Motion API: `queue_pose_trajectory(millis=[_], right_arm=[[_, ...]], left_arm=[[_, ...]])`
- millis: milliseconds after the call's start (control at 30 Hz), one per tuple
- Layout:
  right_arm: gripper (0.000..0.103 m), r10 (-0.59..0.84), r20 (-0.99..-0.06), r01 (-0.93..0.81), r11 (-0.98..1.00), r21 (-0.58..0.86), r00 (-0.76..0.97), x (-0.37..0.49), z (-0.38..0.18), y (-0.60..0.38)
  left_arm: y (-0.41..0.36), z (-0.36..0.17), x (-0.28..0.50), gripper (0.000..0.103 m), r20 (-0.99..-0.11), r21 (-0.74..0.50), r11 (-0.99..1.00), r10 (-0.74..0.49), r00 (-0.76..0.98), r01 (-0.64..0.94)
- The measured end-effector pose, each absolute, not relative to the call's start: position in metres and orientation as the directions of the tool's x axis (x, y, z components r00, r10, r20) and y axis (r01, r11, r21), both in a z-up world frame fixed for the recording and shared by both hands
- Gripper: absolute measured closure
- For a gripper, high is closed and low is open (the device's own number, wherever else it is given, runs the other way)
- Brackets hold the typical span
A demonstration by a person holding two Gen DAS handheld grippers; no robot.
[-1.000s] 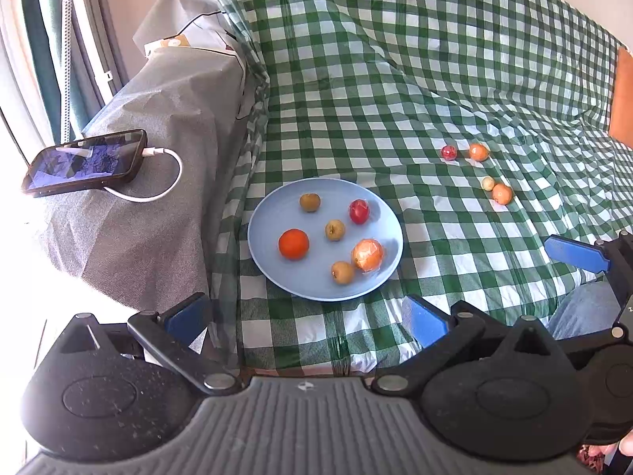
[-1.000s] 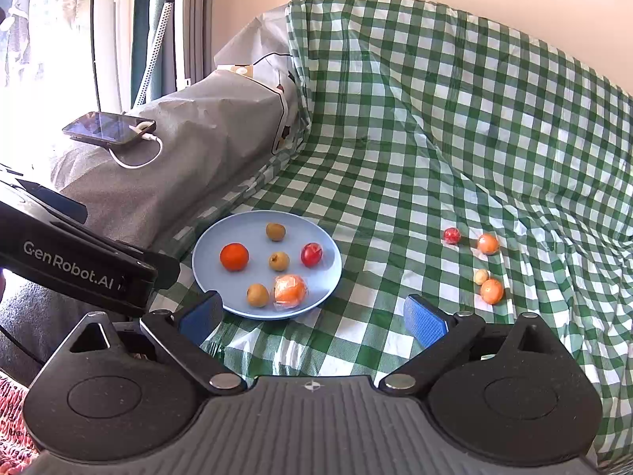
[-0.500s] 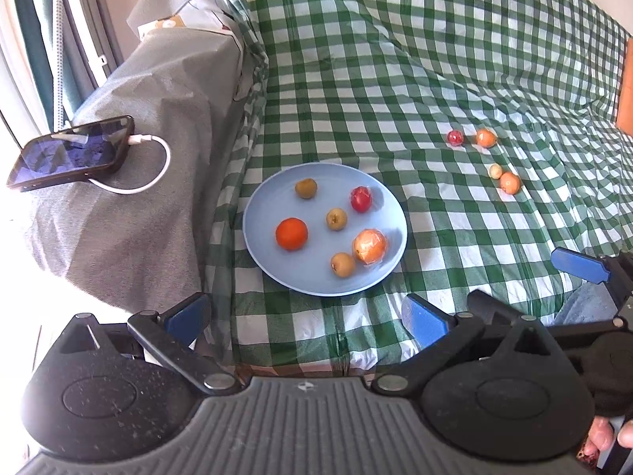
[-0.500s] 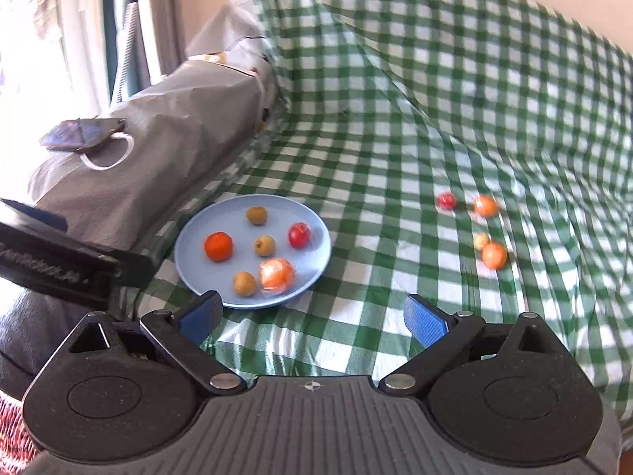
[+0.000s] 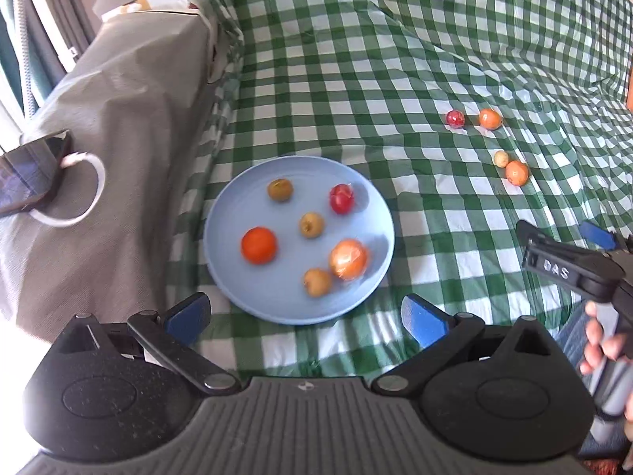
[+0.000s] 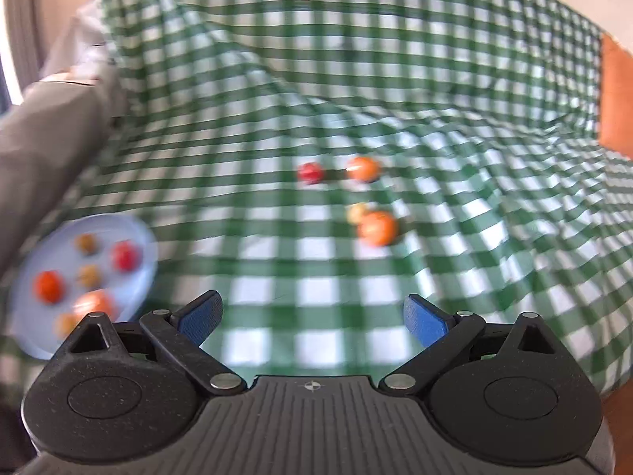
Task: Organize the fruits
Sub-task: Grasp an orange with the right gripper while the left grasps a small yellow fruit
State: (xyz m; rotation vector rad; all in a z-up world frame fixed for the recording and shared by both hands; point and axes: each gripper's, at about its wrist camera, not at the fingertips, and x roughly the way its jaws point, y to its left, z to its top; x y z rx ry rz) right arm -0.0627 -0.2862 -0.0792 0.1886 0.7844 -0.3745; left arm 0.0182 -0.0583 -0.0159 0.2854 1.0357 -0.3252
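Fruits lie in two lots on my green checked cloth [image 5: 356, 79]. Six sit on the blue plate [image 5: 237, 206], just ahead of my left tongs [image 5: 304, 316]: an orange [image 5: 258, 244], a wrapped orange [image 5: 348, 259], a red one [image 5: 341, 198] and three small brown ones. Four more lie loose on the cloth toward its far right: a red fruit [image 6: 311, 172], an orange fruit [image 6: 362, 168], a pale one [image 6: 356, 212] touching a second orange one [image 6: 377, 228]. They lie well ahead of my right tongs [image 6: 312, 316], slightly right of centre. Both tongs are spread wide and hold nothing. A phone [image 5: 27, 170] rests on the grey cover at the left.
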Motion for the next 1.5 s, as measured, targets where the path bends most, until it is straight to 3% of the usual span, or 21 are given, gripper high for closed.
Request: queue_pose_trajectory(millis=[367,467,533,567,633,900,1300,1333,1367,1400,1433,1500], right_arm=[[0.007,-0.407,-0.671,0.436,0.89,-0.137,0.62,0.012,-0.156,-0.364],[0.014,-0.409,-0.66,0.417,0.895,-0.156,0.63,0.02,-0.168,-0.369],[0.041,-0.39,-0.662,0.393,0.907,-0.155,0.64,0.023,-0.175,-0.372],[0.045,-0.368,-0.671,0.38,0.915,-0.138,0.644,0.025,-0.178,-0.376],[0.065,-0.339,-0.672,0.39,0.917,-0.082,0.658,0.027,-0.177,-0.386],[0.065,-0.52,-0.687,0.704,0.71,-0.017,0.508,0.009,-0.179,-0.458],[0.064,-0.51,-0.693,0.727,0.686,0.03,0.51,0.009,-0.183,-0.468],[0.064,-0.511,-0.693,0.727,0.686,0.028,0.508,0.01,-0.183,-0.467],[0.064,-0.513,-0.692,0.727,0.686,0.025,0.508,0.011,-0.184,-0.467],[0.064,-0.515,-0.692,0.728,0.685,0.022,0.506,0.012,-0.184,-0.469],[0.064,-0.517,-0.691,0.728,0.685,0.02,0.505,0.012,-0.185,-0.469],[0.064,-0.521,-0.688,0.728,0.685,0.016,0.505,0.013,-0.185,-0.469]], left_arm=[[-0.13,-0.036,0.073,0.0,-0.885,0.11,0.895,-0.11,0.453,0.432],[-0.151,-0.043,0.087,0.0,-0.887,0.107,0.89,-0.115,0.447,0.443],[-0.167,-0.048,0.097,0.0,-0.887,0.109,0.884,-0.12,0.446,0.454],[-0.177,-0.051,0.101,0.0,-0.888,0.111,0.881,-0.12,0.445,0.46],[-0.198,-0.057,0.111,0.0,-0.888,0.104,0.871,-0.137,0.44,0.48],[-0.305,-0.083,0.155,0.0,-0.874,0.086,0.795,-0.229,0.429,0.6],[-0.399,-0.153,0.151,0.001,-0.911,0.097,0.644,-0.25,0.329,0.759],[-0.399,-0.156,0.149,0.011,-0.909,0.09,0.634,-0.262,0.323,0.768],[-0.4,-0.158,0.147,0.033,-0.909,0.081,0.624,-0.273,0.314,0.778],[-0.4,-0.157,0.145,0.04,-0.906,0.054,0.612,-0.302,0.296,0.789],[-0.399,-0.153,0.142,0.077,-0.896,0.043,0.601,-0.331,0.297,0.798],[-0.398,-0.147,0.137,0.075,-0.895,0.052,0.588,-0.332,0.299,0.807]])
